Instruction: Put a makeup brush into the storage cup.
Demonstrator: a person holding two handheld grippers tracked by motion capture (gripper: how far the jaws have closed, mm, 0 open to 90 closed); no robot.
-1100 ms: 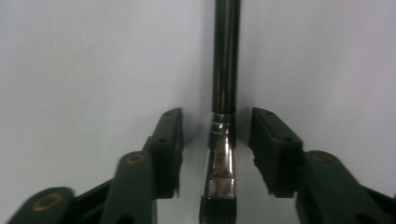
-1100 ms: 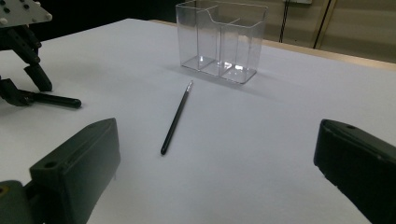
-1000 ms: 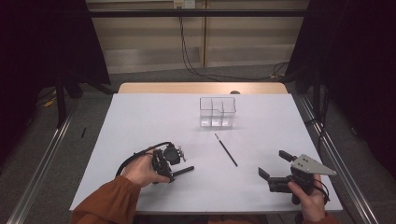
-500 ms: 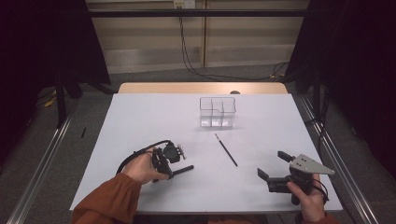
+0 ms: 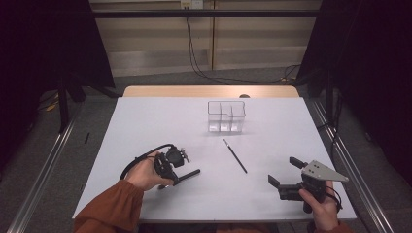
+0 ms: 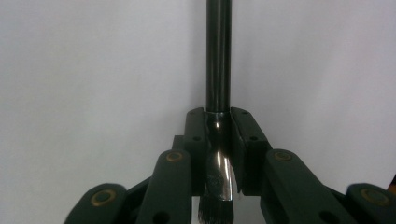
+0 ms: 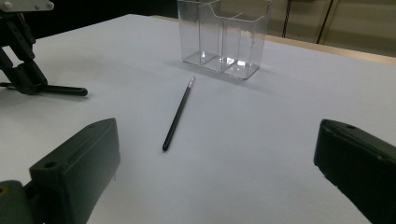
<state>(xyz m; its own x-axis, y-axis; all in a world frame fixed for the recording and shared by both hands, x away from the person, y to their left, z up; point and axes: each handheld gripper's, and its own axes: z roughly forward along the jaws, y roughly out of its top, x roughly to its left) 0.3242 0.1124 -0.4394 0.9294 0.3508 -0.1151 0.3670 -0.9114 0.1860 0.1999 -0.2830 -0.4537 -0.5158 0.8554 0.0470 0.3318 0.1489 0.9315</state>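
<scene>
My left gripper (image 5: 175,178) (image 6: 218,116) lies low over the white table (image 5: 145,126) at the front left, shut on a thick black brush (image 5: 190,174) (image 6: 218,56). The brush's bristles sit behind the jaws and its handle points out ahead. My right gripper (image 5: 285,171) (image 7: 217,140) is at the front right, open and holding nothing. A thin black pencil-like brush (image 5: 235,156) (image 7: 179,113) lies loose on the table between the two grippers. Beyond it stands a clear plastic organizer (image 5: 226,116) (image 7: 223,35) with several compartments.
The right gripper view also shows the left gripper (image 7: 25,79) far to the left, with the brush handle (image 7: 65,90) sticking out. A wooden strip (image 5: 209,91) runs along the table's far edge. Metal rails (image 5: 43,165) flank both sides.
</scene>
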